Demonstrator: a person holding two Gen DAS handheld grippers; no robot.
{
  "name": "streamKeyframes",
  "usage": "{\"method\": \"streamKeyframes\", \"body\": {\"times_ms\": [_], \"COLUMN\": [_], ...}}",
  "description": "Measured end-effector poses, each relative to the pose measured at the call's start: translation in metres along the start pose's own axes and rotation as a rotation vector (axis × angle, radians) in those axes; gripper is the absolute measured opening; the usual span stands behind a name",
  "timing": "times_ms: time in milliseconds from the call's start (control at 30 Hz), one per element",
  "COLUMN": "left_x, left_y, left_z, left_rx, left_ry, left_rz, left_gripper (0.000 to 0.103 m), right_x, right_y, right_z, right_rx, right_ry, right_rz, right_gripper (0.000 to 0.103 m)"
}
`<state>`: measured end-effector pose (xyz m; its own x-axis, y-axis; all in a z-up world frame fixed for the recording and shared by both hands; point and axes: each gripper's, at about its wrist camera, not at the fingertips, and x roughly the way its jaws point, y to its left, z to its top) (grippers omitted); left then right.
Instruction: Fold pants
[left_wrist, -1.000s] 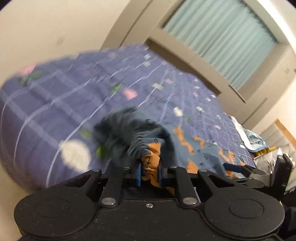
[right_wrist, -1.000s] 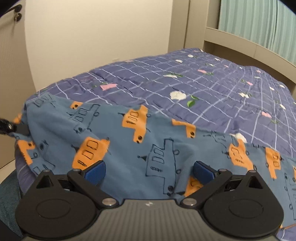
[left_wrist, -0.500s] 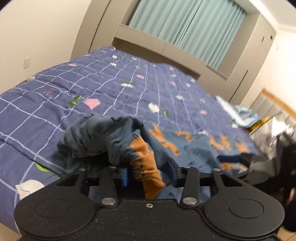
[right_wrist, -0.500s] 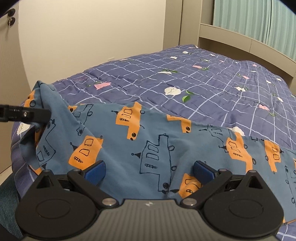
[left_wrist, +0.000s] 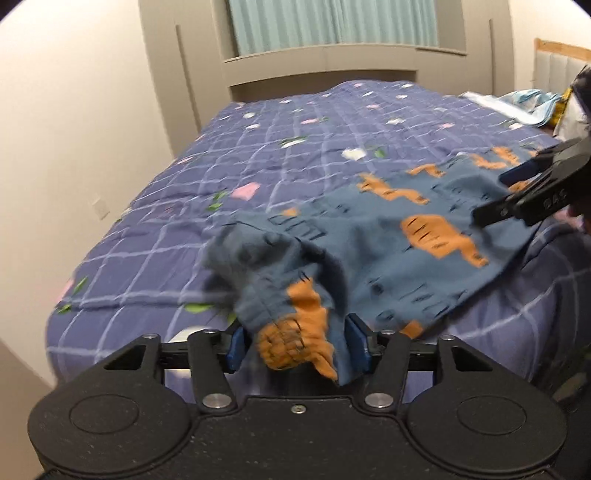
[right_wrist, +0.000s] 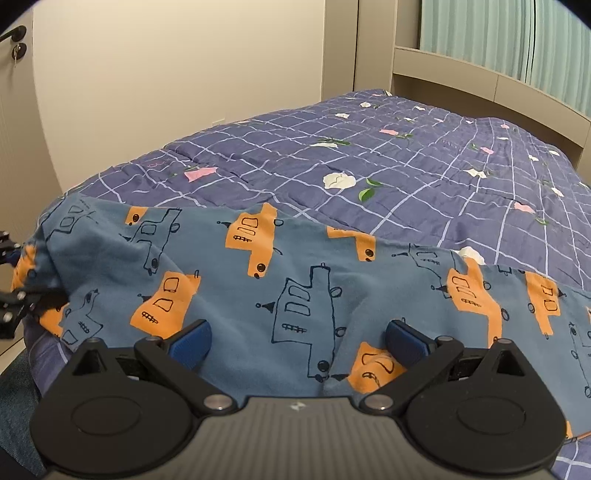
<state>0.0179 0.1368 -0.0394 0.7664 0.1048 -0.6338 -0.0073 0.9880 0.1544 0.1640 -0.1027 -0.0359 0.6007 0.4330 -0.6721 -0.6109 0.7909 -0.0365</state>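
The pants (right_wrist: 295, 295) are blue with orange and outlined truck prints and lie along the near edge of the bed. In the left wrist view the pants (left_wrist: 388, 251) bunch up at the waistband end. My left gripper (left_wrist: 297, 349) has its blue pads apart, with the bunched waistband lying loose between them. My right gripper (right_wrist: 297, 338) is open wide, its pads resting on the cloth at mid-length. It also shows in the left wrist view (left_wrist: 532, 188) at the right. The left gripper shows at the far left of the right wrist view (right_wrist: 11, 280).
The bed has a purple checked quilt (right_wrist: 406, 155) with flower prints. A wall and door (right_wrist: 14, 110) stand to the left of the bed. A headboard shelf and teal curtain (left_wrist: 332, 22) are at the far end. Other clothes (left_wrist: 535, 103) lie at the bed's far right.
My left gripper has opened from its grip on the waistband and swung round to face up the bed. The lifted waistband end has dropped back down. My right gripper stays open.
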Motion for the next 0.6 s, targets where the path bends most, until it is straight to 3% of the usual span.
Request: {"method": "streamKeyframes", "body": {"times_ms": [67,200,333,400,467,600], "left_x": [-0.004,-0.008,-0.012,-0.014,-0.017,-0.014], "left_y": [0.011,0.035,0.034,0.035,0.04,0.05], "left_z": [-0.006,-0.014,-0.009,-0.009,-0.008,-0.001], "left_rx": [-0.052,-0.188,-0.159,-0.187,-0.253,-0.405], "left_ry": [0.009,0.01,-0.002,-0.012,-0.042,-0.081], "left_rz": [0.033,0.009,0.01,-0.041,-0.148,-0.274], "left_gripper": [0.078,0.079,0.078,0.072,0.061,0.057], "right_x": [0.001,0.004,0.004,-0.001,-0.008,-0.015], "right_y": [0.0,0.001,0.003,0.006,0.012,0.039], "right_z": [0.0,0.0,0.001,0.003,0.005,0.009], "right_rx": [0.0,-0.004,-0.015,-0.027,-0.073,-0.274], "right_ry": [0.004,0.01,0.008,-0.021,-0.06,-0.097], "right_rz": [-0.001,-0.001,-0.008,0.0,0.062,0.196], "right_gripper": [0.103,0.103,0.103,0.103,0.103,0.103]}}
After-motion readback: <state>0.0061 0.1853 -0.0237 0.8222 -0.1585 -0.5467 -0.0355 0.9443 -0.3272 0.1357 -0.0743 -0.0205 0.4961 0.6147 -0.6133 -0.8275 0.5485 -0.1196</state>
